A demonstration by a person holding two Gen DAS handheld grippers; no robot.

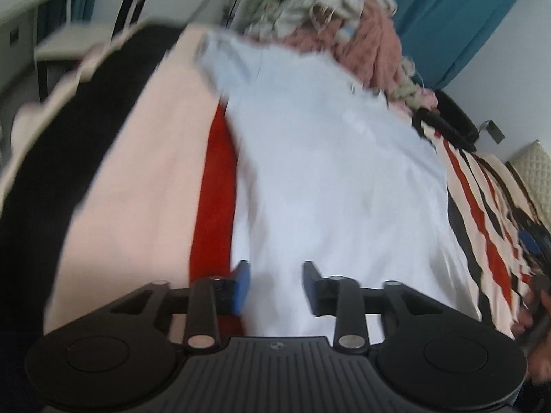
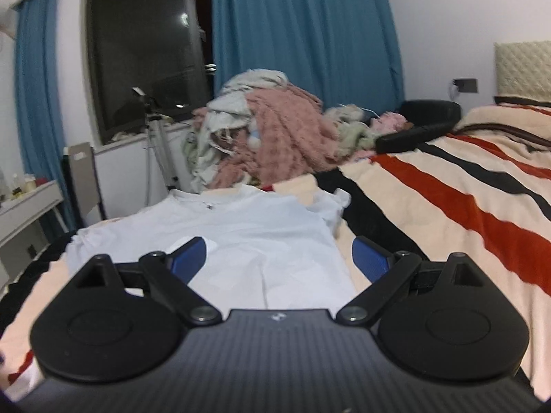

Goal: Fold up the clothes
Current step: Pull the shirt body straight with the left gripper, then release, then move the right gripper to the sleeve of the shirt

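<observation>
Left gripper [image 1: 275, 287]: jaws part-open, nothing between the blue pads, white cloth visible below through the gap; not gripping. Right gripper [image 2: 279, 258]: jaws spread wide, also empty, poised low over the same garment. The white shirt [image 2: 220, 227] lies spread flat on the bed directly ahead of and beneath both tools, collar end farthest from the right gripper, a short sleeve [image 2: 335, 206] sticking out ahead and to its right. From the left gripper the shirt runs forward and away, with a strip of red and pale pink of the striped blanket [image 1: 155, 172] just to its left. Beyond the shirt, well apart from either gripper, a heap of unfolded laundry [image 2: 272, 130] in pink and grey. Left view is blurred, so fine creases cannot be read. Judgement: shirt is laid out, fold not yet made. To do it well, each gripper should pinch one layer edge only, at matching points along one side (hem and shoulder), lift just clear of the blanket, carry across together so the edge stays straight, and avoid snagging the blanket pile underneath. Tuck the stray sleeve inward first.
</observation>
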